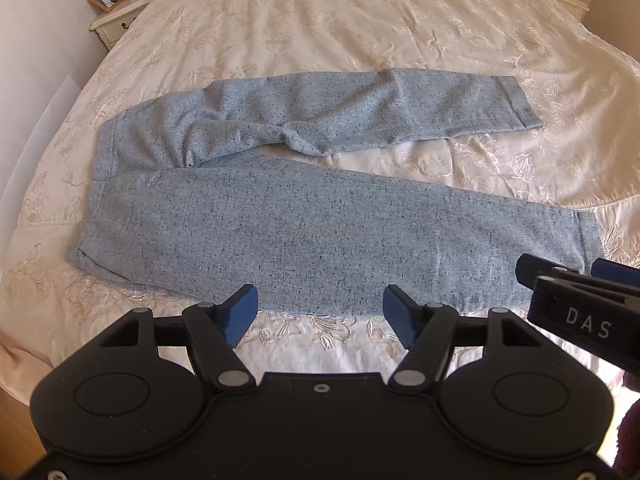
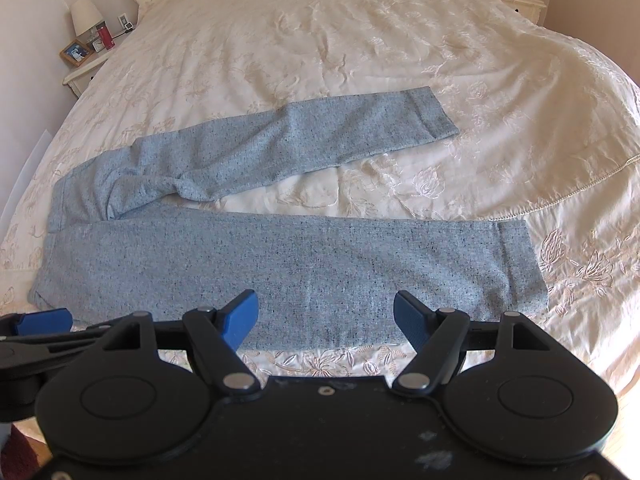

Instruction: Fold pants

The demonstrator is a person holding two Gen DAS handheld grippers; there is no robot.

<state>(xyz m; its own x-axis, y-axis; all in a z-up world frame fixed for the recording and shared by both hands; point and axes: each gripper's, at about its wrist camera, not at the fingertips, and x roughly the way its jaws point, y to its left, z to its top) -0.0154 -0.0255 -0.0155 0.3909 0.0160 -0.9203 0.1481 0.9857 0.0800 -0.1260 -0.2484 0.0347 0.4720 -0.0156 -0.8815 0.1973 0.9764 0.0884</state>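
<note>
Bright, soft daylight, a mild sheen on the bedspread (image 1: 360, 20), fisheye bending and dark corners.

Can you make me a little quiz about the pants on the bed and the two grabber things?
1. True or false: the left gripper is shut on the pants.
2. Which way does the waistband point in both views? A) left B) right C) toward the pillows
3. Fill in: the two legs lie spread apart on the cream ____.

Key:
1. False. Both the left gripper and the right gripper are open and hold nothing.
2. A. The cuffs lie to the right.
3. Bedspread.
</note>
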